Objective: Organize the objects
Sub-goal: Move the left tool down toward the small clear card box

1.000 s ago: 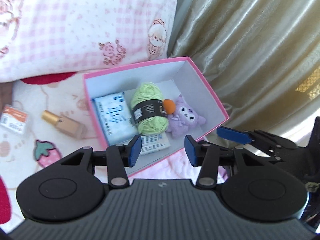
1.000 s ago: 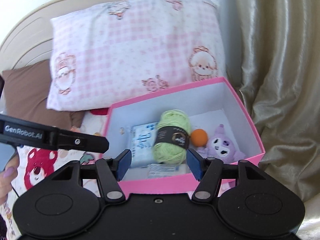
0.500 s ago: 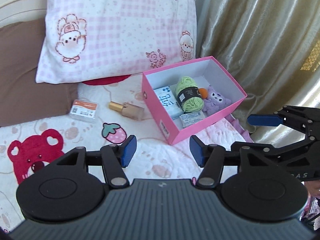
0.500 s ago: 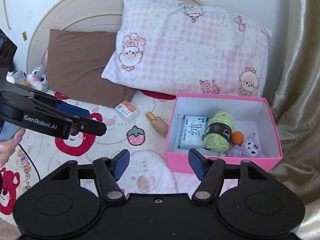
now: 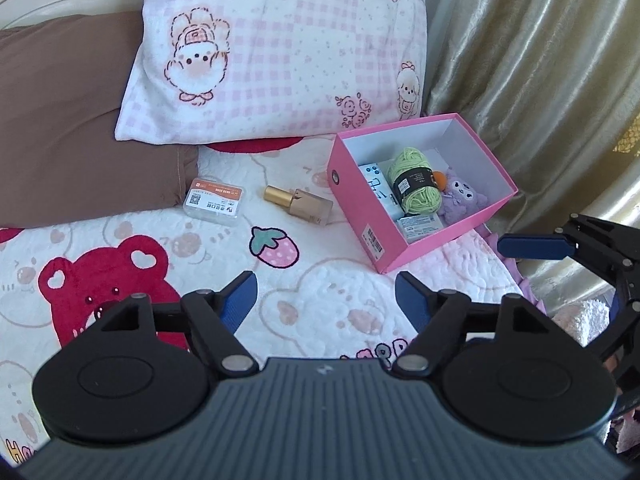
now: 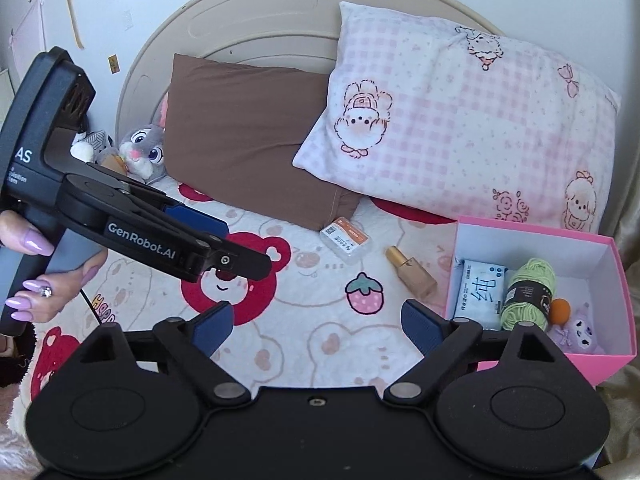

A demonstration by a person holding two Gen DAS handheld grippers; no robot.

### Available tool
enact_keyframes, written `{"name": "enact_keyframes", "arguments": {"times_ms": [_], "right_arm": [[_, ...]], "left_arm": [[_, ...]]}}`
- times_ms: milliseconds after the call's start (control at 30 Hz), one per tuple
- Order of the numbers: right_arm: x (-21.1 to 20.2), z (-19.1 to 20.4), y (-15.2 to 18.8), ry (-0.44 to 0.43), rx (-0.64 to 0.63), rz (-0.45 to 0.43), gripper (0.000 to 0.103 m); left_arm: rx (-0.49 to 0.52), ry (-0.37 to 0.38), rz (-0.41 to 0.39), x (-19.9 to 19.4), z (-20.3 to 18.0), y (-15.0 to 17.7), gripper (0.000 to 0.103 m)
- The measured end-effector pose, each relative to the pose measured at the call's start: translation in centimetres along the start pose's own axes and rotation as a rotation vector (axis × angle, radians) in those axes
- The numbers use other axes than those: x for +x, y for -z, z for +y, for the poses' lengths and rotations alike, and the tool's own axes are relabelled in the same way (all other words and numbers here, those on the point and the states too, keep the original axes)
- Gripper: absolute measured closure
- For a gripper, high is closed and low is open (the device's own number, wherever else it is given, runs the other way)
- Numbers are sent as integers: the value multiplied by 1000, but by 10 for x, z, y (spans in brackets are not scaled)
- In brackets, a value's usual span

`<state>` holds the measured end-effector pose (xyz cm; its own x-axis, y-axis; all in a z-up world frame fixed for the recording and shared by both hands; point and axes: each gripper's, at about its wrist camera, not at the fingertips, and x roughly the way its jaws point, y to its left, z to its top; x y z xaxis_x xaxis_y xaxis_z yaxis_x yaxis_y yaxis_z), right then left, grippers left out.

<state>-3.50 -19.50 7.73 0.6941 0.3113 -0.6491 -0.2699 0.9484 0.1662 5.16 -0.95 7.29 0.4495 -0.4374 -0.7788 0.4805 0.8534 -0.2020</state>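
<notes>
My left gripper (image 5: 325,294) and right gripper (image 6: 316,322) have both just been opening and hang wide and empty over the bear-print quilt (image 5: 320,280). The gold-capped beige glass bottle (image 5: 300,209) and the small orange-labelled clear case (image 5: 214,201) lie just beside the pink cardboard box (image 5: 368,216). I judge the round bottle may roll from my pads.

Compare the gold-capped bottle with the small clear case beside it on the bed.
The gold-capped bottle is tan and slim, with a gold cap at one end; the small clear case is flat, boxy and see-through, with an orange-and-white label. The bottle lies nearer the pink box; the case lies nearer the brown pillow. Both lie flat on the bedspread, outside the box, untouched by either gripper.
</notes>
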Motion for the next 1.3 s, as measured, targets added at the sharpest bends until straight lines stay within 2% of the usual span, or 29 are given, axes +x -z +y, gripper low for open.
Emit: {"name": "enact_keyframes", "arguments": {"times_ms": [133,200,300,367,500,600,700,767,833,933,1067,1167,1267,1300], "right_arm": [[24,7,-2,20,-45,-40,9],[40,6,-4,15,-66,-77,9],[62,1,-3,-19,-87,-155,8],[78,-4,-2,-13,-72,-206,8],[113,-16,1,-38,-1,-269,4],[146,-26,1,-51,32,-279,4],[175,-34,6,-22,49,-318,3],[196,-40,8,-12,58,-288,3],[216,-44,11,-13,65,-261,3],[244,-42,16,37,55,-232,3],[276,-38,19,70,80,-238,3],[298,-36,19,85,80,-218,3],[312,-35,17,57,66,-210,3],[317,-34,17,59,61,-210,3]], "left_arm": [[-49,11,6,20,28,-10,21],[-91,13,-20,30,44,-13,19],[-111,-48,-39,49,67,-16,13],[-108,-73,-36,64,82,-17,9],[-139,-61,-71,90,112,-21,8],[-84,-84,-103,111,123,-27,8],[27,-132,-79,138,128,-36,8],[32,-163,-59,155,136,-40,9],[12,-147,-49,171,147,-43,9],[-11,-158,-46,196,159,-46,11],[-136,-139,15,239,184,-51,12],[-201,-120,4,260,195,-50,14],[-198,-133,-34,271,195,-48,17],[-209,-114,-60,273,195,-47,17]]}}
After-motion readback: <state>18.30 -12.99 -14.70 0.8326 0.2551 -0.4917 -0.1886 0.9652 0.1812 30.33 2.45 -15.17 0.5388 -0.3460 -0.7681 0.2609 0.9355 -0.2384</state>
